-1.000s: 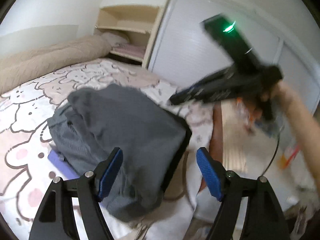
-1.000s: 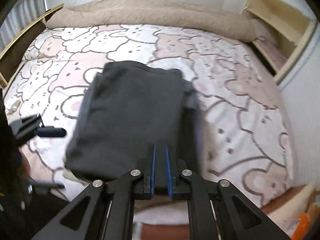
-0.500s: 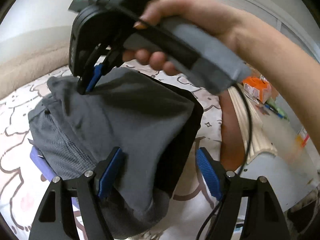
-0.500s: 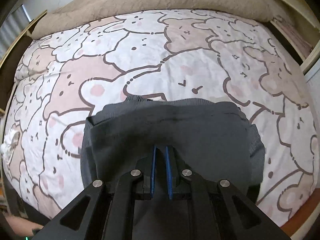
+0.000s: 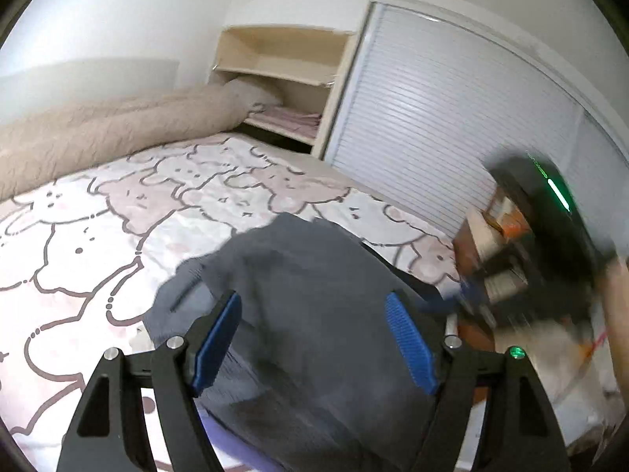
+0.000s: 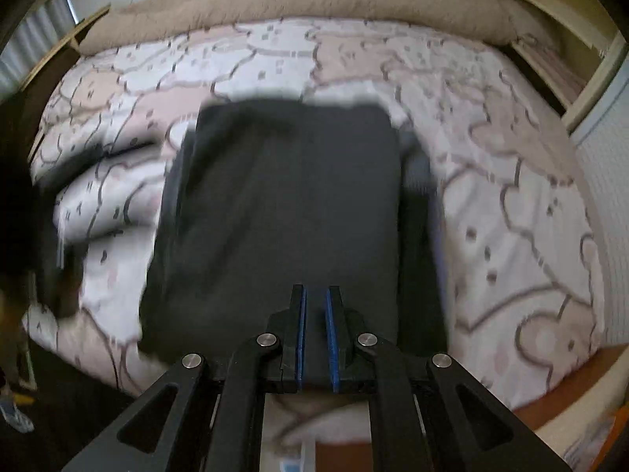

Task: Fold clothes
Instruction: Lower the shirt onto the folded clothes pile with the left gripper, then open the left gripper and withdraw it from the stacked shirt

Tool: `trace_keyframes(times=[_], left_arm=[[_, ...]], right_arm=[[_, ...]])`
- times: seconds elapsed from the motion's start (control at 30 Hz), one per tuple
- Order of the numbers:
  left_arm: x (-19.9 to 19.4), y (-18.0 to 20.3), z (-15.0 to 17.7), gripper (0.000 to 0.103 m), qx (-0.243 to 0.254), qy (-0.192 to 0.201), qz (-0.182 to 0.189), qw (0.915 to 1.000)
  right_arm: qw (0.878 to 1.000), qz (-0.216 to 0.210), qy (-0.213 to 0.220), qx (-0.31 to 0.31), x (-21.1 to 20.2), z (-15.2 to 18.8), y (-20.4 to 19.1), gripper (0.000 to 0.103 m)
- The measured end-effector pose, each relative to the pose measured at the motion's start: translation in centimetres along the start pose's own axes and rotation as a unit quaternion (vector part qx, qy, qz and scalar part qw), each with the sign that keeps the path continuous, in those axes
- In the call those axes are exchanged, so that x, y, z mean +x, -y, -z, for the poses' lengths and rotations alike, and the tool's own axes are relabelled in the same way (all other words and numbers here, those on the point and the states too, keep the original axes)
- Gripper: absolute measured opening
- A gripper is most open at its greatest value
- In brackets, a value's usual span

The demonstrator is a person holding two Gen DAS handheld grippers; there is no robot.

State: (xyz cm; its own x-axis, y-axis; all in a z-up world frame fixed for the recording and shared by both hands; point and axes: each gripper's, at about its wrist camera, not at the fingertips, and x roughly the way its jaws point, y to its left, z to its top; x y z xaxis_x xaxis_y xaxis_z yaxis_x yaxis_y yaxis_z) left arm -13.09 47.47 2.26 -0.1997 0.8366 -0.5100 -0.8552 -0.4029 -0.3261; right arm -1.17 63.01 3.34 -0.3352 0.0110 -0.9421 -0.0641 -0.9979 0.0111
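Left wrist view
- Garment: a dark grey folded garment point(image 5: 314, 314) lies on the bear-print bedsheet point(image 5: 98, 236), directly ahead of and below the claw, its near end running under the fingers.
- Long axis: roughly along the claw's line of sight, leaning a little to the left at the far end.
- Left gripper point(image 5: 314, 346): spread wide, blue pads on either side of the cloth; nothing is pinched. Whether the pads touch the fabric cannot be told.
- Under-layer: a purple item point(image 5: 236, 444) peeks out below the garment's near edge.
- Right gripper point(image 5: 550, 244): blurred, off to the right, beside the bed's edge.

Right wrist view
- Garment point(image 6: 283, 216): a neat rectangle straight ahead of the claw, long axis pointing away toward the beige duvet point(image 6: 295, 0).
- Right gripper point(image 6: 314, 338): pads drawn nearly together with a narrow slit between; they sit over the garment's near edge, but no cloth is seen in the slit, so a grasp cannot be confirmed.
- Judgement: both claws sit at the near end; the left looks nearer for a fresh pinch.
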Motion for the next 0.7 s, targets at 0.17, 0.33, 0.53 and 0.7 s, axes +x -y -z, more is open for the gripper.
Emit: trace_keyframes(times=[0.17, 0.33, 0.53, 0.7], left_arm=[[3.3, -0.9, -0.1, 0.076, -0.002, -0.036, -0.026, 0.999], [4.8, -2.2, 1.0, 0.076, 0.001, -0.058, -0.048, 0.9971], [4.1, -2.3, 1.0, 0.076, 0.03, -0.059, -0.056, 0.9962], [1.4, -2.8, 0.7, 0.076, 0.004, -0.025, -0.041, 0.9988]], right_arm=[[0.998, -0.065, 0.0, 0.013, 1.2, 2.5, -2.1, 0.009], [0.997, -0.073, -0.007, -0.016, 3.4, 3.5, -4.9, 0.009], [0.997, -0.065, -0.026, -0.029, 4.0, 5.0, -5.0, 0.009], [0.999, -0.035, 0.029, 0.014, 0.2, 5.0, -1.7, 0.009]])
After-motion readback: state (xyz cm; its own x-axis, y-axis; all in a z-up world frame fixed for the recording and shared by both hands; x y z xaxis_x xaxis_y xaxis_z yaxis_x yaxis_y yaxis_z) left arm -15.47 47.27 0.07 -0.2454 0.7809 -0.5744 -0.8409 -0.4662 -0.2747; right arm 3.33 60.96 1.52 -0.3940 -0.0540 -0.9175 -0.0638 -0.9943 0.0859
